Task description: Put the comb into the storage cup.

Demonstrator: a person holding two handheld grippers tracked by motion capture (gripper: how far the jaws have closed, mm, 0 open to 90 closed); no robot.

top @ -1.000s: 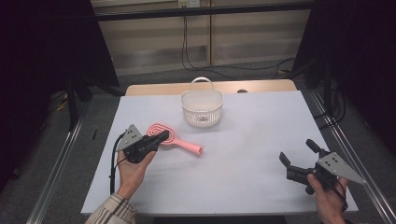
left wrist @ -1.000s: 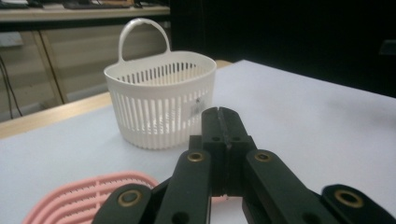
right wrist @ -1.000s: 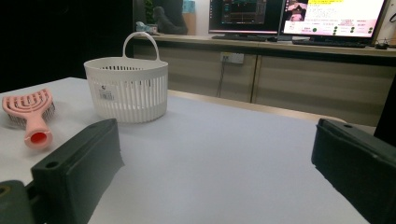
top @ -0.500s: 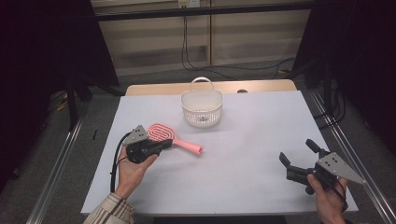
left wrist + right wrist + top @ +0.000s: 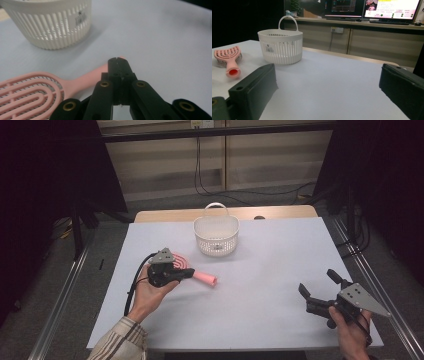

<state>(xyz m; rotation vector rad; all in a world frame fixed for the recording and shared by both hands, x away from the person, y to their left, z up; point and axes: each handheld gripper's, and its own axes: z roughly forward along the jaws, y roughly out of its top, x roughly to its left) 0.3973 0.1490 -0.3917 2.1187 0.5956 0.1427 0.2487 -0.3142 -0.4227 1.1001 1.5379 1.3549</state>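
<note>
My left gripper (image 5: 117,60) was pinched together, empty, over the pink brush (image 5: 32,93) handle, probably not touching; basket (image 5: 216,235) at 1 o'clock.

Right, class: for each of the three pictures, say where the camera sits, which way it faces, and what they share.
High view: above the table's near edge, facing forward and down; both hands show, the left gripper shut over the pink brush, the right gripper open.
Left gripper view: rides the left gripper, facing along its closed jaws across the brush handle.
Right gripper view: low by the table, facing across it between wide jaws.
All three share the white basket.
</note>
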